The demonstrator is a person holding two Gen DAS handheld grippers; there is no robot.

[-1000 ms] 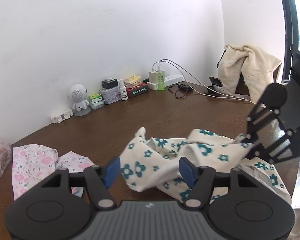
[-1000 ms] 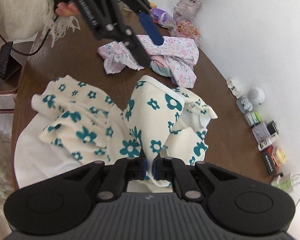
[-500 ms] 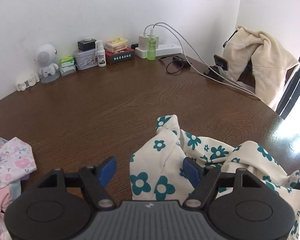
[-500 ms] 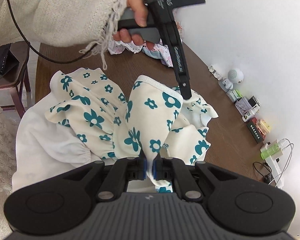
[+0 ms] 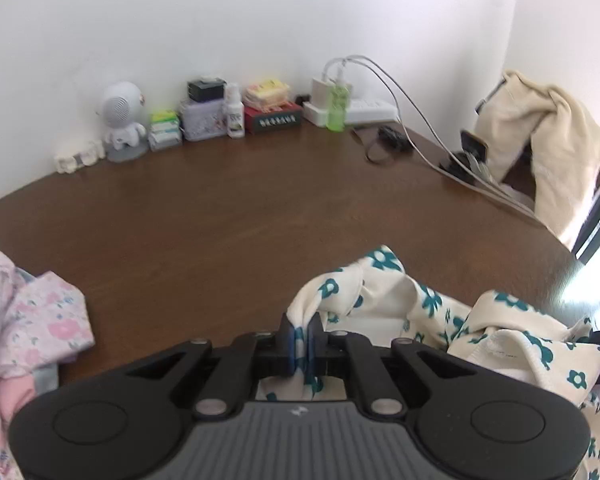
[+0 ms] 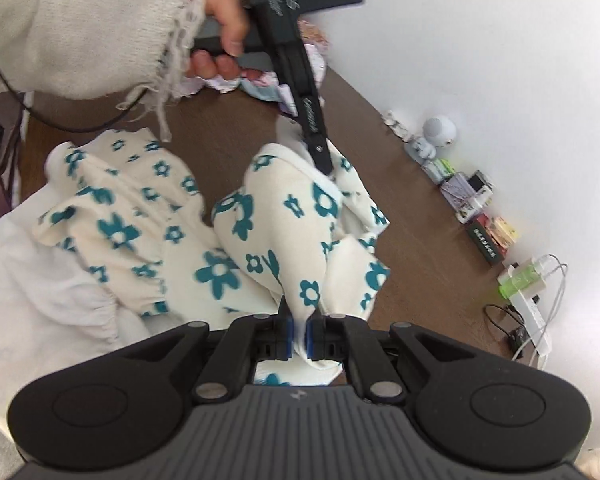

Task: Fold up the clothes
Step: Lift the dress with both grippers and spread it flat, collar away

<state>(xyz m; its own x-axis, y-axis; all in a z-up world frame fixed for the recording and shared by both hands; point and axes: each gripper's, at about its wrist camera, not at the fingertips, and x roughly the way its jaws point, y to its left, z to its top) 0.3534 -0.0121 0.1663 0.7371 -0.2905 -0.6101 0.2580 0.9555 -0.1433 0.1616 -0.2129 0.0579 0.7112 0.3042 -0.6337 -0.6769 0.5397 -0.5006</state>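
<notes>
A cream garment with teal flowers (image 6: 256, 224) lies bunched on the brown table (image 5: 220, 216); it also shows in the left wrist view (image 5: 384, 284). My left gripper (image 5: 300, 344) is shut on a fold at its far edge; in the right wrist view the left gripper (image 6: 324, 164) pinches the cloth's far corner. My right gripper (image 6: 298, 334) is shut on a near fold of the same garment and holds it raised.
A pink floral garment (image 5: 28, 320) lies at the left. A white robot speaker (image 5: 120, 120), boxes, a green bottle (image 5: 338, 104), a power strip and cables line the wall. A cream jacket (image 5: 548, 152) hangs on a chair at the right. White cloth (image 6: 28, 280) lies under the garment.
My left gripper came down over the flowered garment's far edge and closed on it. My right gripper stayed shut on its fold.
</notes>
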